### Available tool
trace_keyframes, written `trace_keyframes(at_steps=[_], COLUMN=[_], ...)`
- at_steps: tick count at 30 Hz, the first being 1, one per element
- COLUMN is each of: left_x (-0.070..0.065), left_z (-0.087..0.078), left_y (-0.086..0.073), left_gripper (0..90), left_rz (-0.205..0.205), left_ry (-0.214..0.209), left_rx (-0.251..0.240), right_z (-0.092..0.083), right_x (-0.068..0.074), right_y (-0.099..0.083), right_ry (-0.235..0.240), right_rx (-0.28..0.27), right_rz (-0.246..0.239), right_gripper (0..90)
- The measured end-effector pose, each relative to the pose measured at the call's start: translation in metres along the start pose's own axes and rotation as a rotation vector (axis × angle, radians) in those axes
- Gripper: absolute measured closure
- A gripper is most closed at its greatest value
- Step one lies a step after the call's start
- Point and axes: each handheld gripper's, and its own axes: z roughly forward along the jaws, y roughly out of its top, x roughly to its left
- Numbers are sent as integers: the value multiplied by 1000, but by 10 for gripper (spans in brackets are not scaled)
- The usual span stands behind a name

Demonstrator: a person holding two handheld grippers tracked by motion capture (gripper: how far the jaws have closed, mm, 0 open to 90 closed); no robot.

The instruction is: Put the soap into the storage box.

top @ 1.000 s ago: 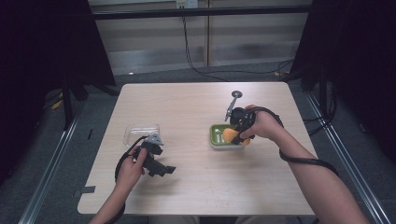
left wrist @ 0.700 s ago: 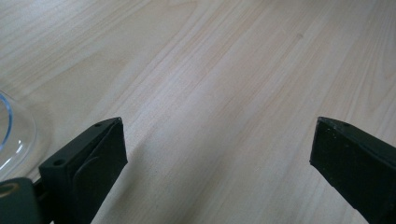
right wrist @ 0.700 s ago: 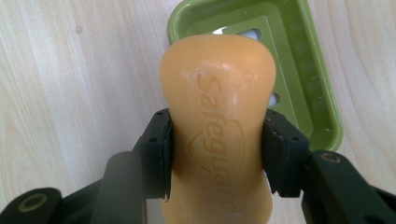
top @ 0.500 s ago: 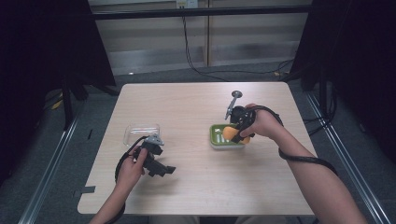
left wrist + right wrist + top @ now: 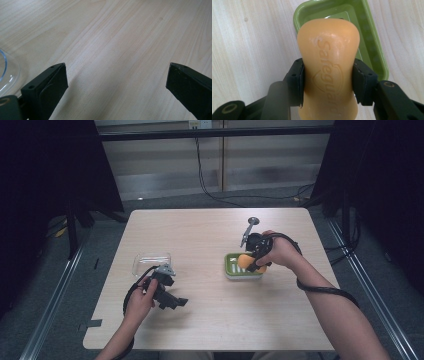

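Right tool [image 5: 328,82] clamped on orange soap [image 5: 328,62] above green dish [image 5: 374,50]; left tool [image 5: 116,82] wide open, empty.

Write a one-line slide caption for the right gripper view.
Right gripper clamps an orange soap bar by its sides above a green soap dish on a pale wooden table.

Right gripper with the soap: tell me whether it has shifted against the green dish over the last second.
No. The right gripper, shut on the orange soap bar, sits over the green dish as before.
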Motion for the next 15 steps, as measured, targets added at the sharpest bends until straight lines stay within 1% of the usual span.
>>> trace_keyframes(at_steps=[2,4,7,11,12,14,15], left_x=[0,1,0,1,1,1,1], left_z=[1,0,0,0,0,0,0], left_y=[0,0,0,0,0,0,0], left_gripper=[34,34,34,34,34,34,34], left_rz=[-5,11,9,9,9,8,9], left_ry=[-1,1,-1,1,1,0,1], left_rx=[-5,7,5,7,7,3,5], right_z=[1,2,3,4,4,5,5], right_x=[-1,0,-2,-1,-1,-3,-3], right_y=[0,-1,-1,-1,-1,-1,-1], right_ry=[-1,-7,-7,-10,-10,-17,-16], right_rx=[-5,-5,-10,-1,-1,-14,-16], right_rz=[3,8,7,26,26,12,16], right_gripper=[503,503,503,503,503,503,503])
